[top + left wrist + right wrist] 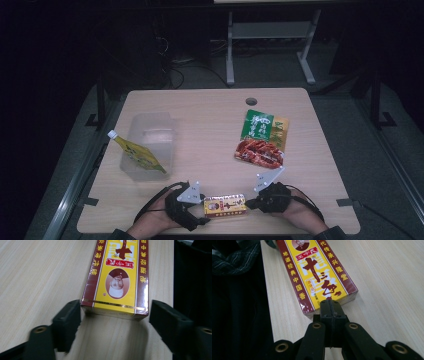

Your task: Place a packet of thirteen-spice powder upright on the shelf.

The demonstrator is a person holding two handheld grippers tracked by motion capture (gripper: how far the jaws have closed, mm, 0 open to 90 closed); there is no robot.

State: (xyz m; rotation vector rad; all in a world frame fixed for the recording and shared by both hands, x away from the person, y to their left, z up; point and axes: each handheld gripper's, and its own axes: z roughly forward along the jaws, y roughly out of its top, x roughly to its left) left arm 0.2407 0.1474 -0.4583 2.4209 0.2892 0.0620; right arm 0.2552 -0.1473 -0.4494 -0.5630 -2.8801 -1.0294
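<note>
A yellow and maroon box (225,205) with a portrait and red lettering lies flat near the table's front edge, between my two grippers. My left gripper (201,211) points at its left end. In the left gripper view its jaws (115,320) stand open on either side of the box's (117,277) near end, with a gap on the right side. My right gripper (253,204) is at the opposite end. In the right gripper view its jaws (330,306) are shut together, empty, with the tips against the box's (317,272) short end.
A clear plastic container (150,145) stands at the left with a yellow-green spouted pouch (137,154) leaning in it. A green and red snack packet (261,139) lies right of centre. The wooden table's (200,115) front edge is just behind both hands.
</note>
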